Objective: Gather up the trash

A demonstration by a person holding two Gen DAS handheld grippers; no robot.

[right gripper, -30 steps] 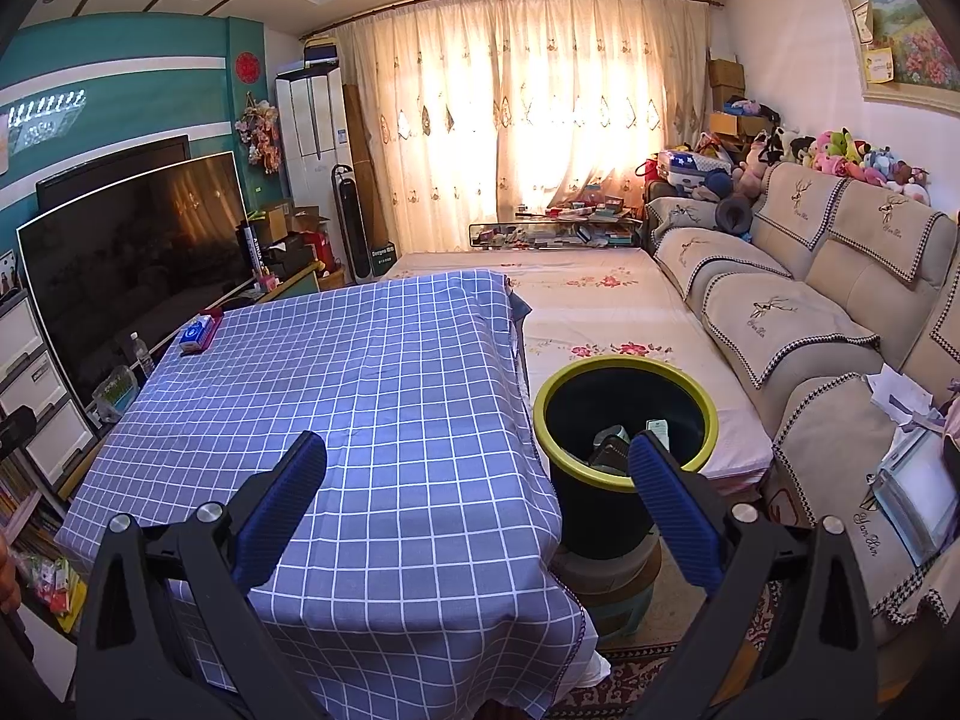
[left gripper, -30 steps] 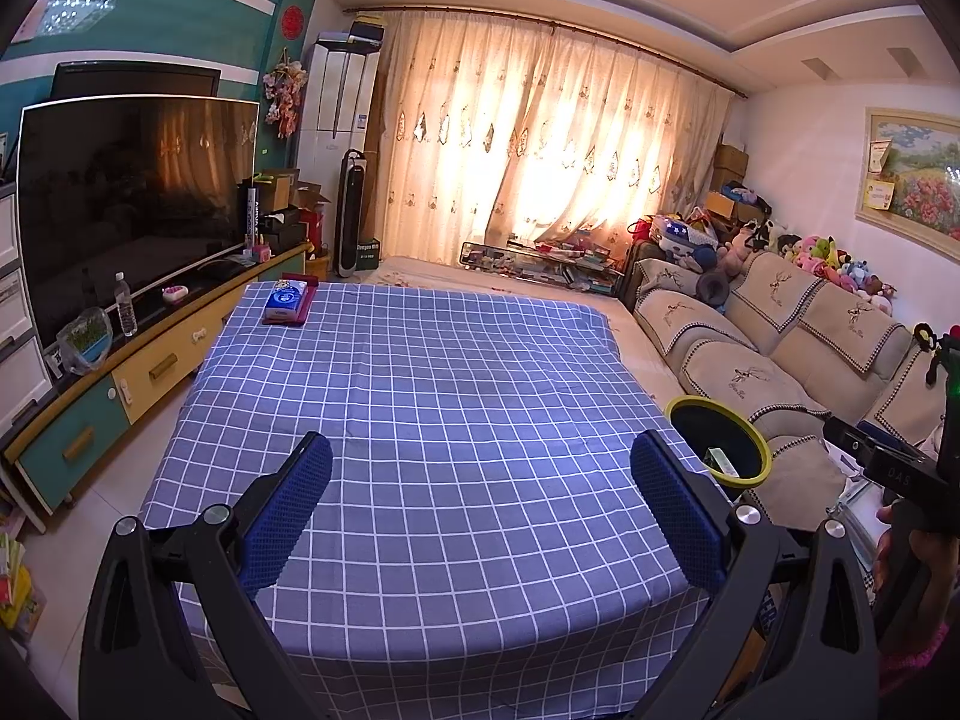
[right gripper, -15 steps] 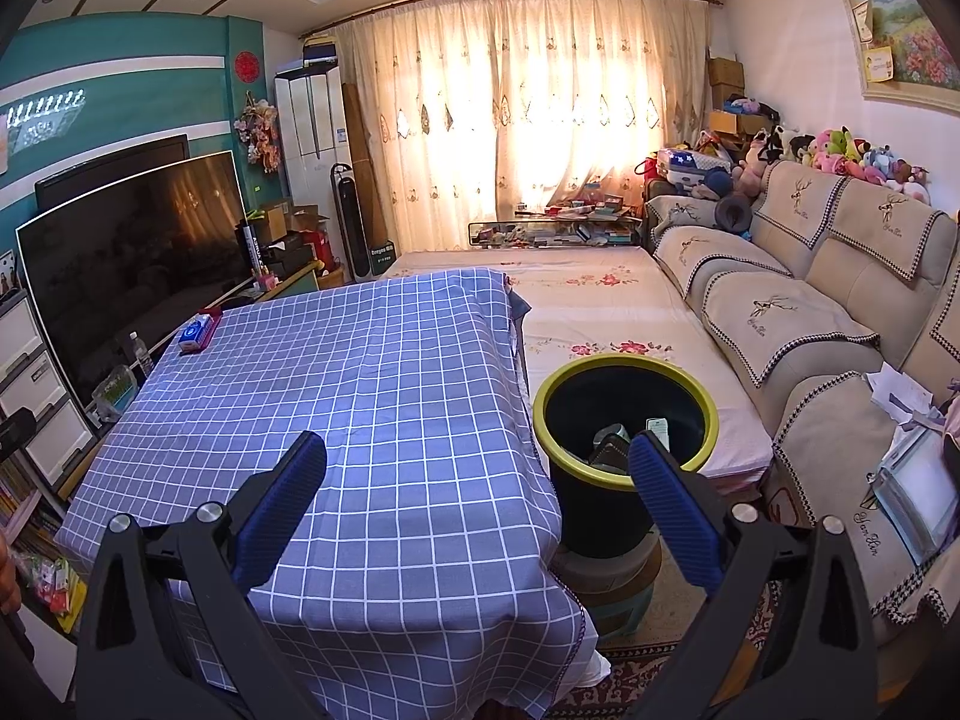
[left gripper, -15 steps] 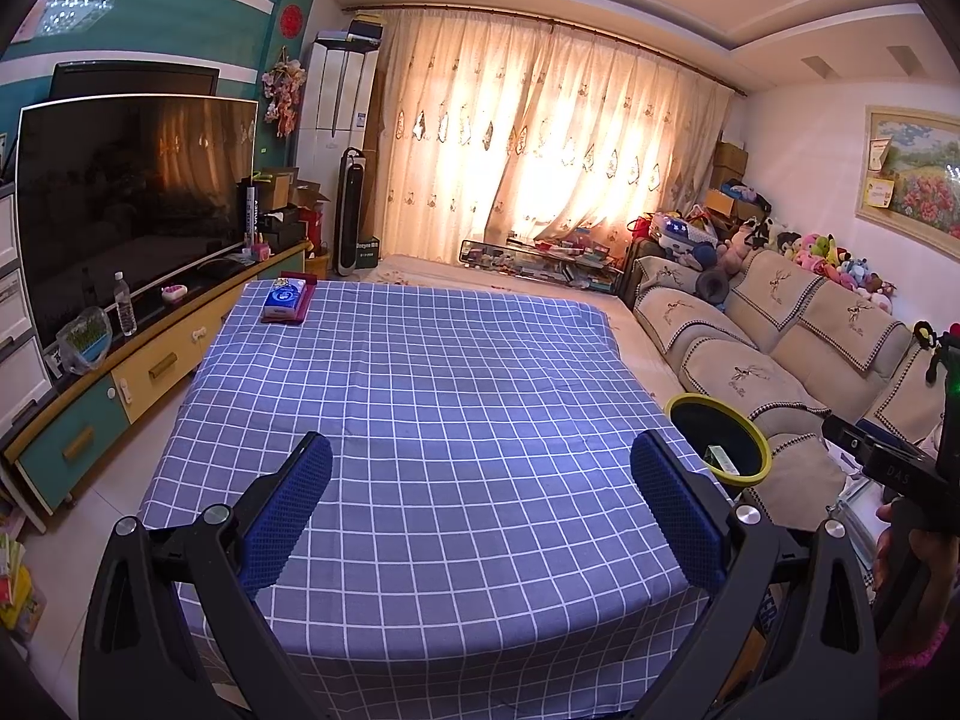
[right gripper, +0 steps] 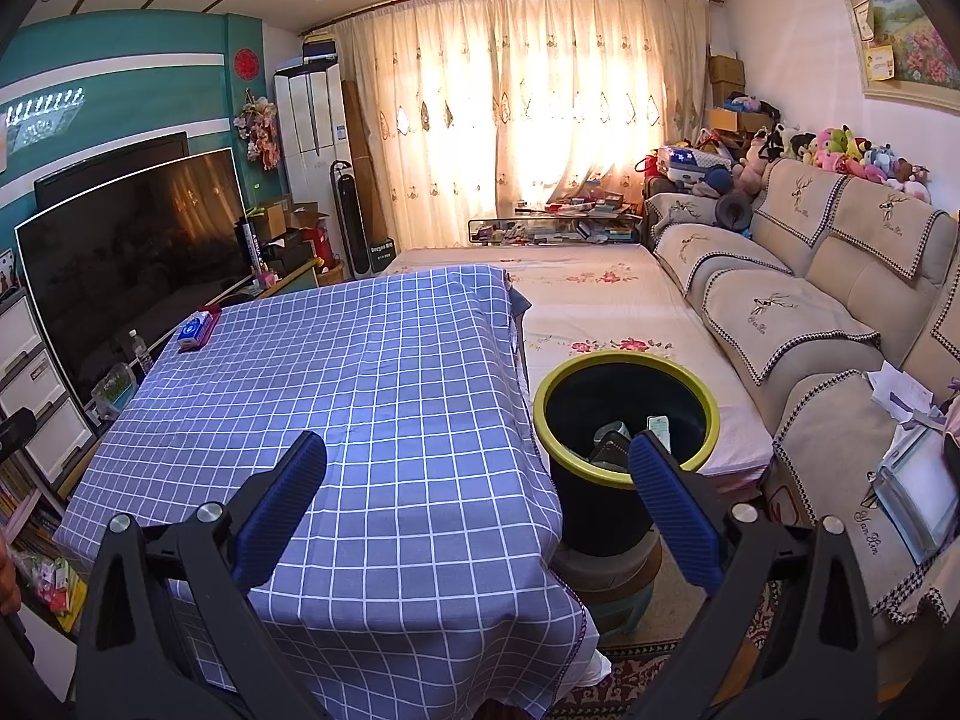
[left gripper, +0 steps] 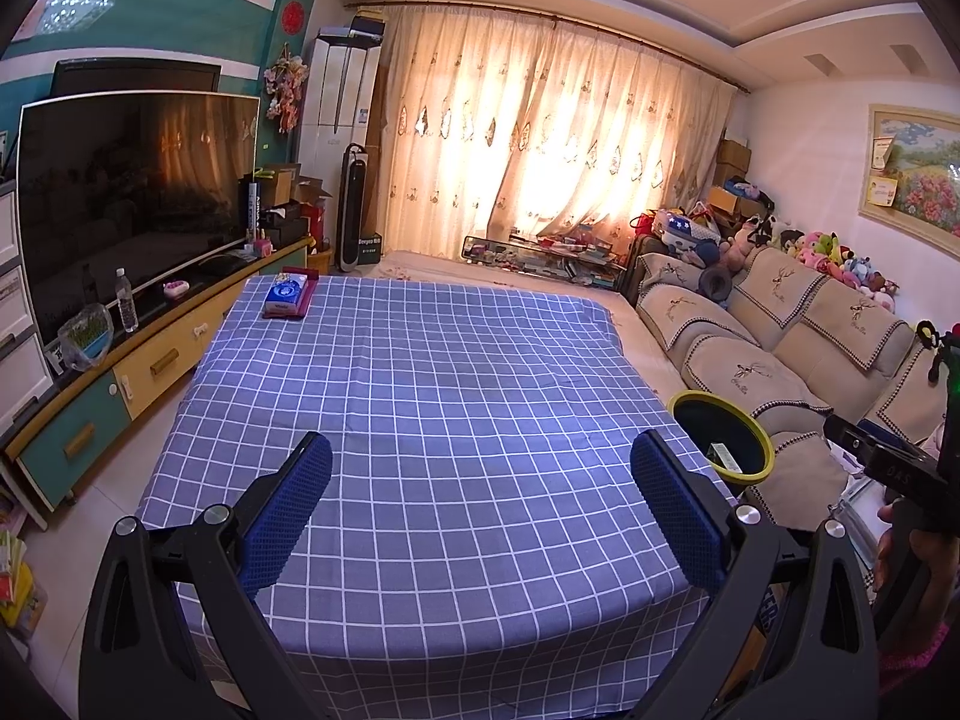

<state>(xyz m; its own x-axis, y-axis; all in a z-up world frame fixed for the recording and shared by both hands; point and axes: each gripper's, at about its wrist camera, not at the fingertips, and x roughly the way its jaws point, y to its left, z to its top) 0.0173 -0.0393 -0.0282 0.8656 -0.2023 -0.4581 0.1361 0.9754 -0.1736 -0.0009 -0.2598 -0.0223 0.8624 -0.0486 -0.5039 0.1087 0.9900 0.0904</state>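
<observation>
A black bin with a yellow-green rim (right gripper: 627, 363) stands on a stool right of the table; several pieces of trash (right gripper: 612, 438) lie inside it. The left wrist view catches the same bin (left gripper: 720, 402) past the table's right edge. My left gripper (left gripper: 480, 456) hangs open over the near end of the blue checked tablecloth (left gripper: 420, 372), nothing between its blue pads. My right gripper (right gripper: 477, 459) is open too, straddling the table's right edge, its right finger in front of the bin. A hand holding the right gripper (left gripper: 888, 468) shows at far right in the left wrist view.
A blue tissue pack on a dark red box (left gripper: 287, 295) lies at the table's far left corner. A TV (left gripper: 132, 198) on a low cabinet runs along the left; a beige sofa (right gripper: 828, 300) lines the right. A floral mat (right gripper: 600, 300) lies beyond the bin.
</observation>
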